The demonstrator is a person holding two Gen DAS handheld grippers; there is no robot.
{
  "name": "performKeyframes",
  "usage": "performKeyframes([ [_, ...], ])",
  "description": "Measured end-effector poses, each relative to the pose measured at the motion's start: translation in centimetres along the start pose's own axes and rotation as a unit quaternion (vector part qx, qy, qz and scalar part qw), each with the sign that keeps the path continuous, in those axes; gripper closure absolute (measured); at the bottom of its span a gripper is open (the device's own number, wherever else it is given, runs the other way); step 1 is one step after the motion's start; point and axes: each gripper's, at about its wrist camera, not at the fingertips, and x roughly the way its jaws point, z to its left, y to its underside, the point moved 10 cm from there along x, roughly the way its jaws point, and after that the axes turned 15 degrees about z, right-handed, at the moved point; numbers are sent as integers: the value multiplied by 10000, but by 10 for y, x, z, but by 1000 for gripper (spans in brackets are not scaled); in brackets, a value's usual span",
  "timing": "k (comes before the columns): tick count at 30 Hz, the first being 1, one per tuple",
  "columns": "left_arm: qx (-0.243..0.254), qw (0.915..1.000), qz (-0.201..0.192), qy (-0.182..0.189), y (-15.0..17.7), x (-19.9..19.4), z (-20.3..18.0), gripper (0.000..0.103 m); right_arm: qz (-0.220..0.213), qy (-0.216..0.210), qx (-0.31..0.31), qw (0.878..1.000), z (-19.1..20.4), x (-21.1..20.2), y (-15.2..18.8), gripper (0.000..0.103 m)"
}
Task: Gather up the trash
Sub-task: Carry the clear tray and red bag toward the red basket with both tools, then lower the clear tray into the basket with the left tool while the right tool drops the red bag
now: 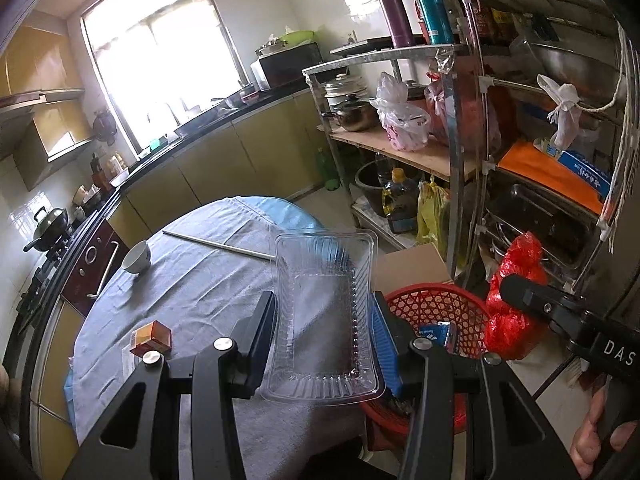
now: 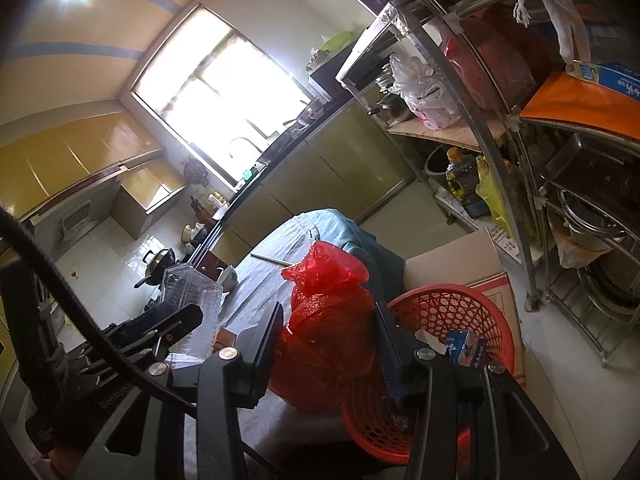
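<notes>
A clear plastic tray (image 1: 326, 316) is clamped in the left gripper (image 1: 324, 344) beside the red basket (image 1: 440, 300) (a red bag (image 2: 326, 332) is pinched in the right gripper (image 2: 328, 344)), and the springy tray could be dropped outside the basket if released early.

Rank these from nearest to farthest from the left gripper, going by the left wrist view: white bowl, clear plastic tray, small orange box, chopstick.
1. Clear plastic tray: held between the left gripper's fingers.
2. Small orange box: on the table, left of the gripper.
3. White bowl: farther back, left side of the table.
4. Chopstick: lying across the table beyond the tray; close to the bowl in depth, hard to separate.
</notes>
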Motion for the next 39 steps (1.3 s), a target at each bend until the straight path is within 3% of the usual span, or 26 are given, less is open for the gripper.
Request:
performKeyframes([
  [13, 57, 9999, 122, 54, 4, 9, -5, 54, 81, -2, 136, 9999, -8, 3, 1, 55],
  [39, 38, 9918, 985, 819, 35, 59, -26, 54, 305, 1, 269, 9992, -16, 19, 7, 54],
])
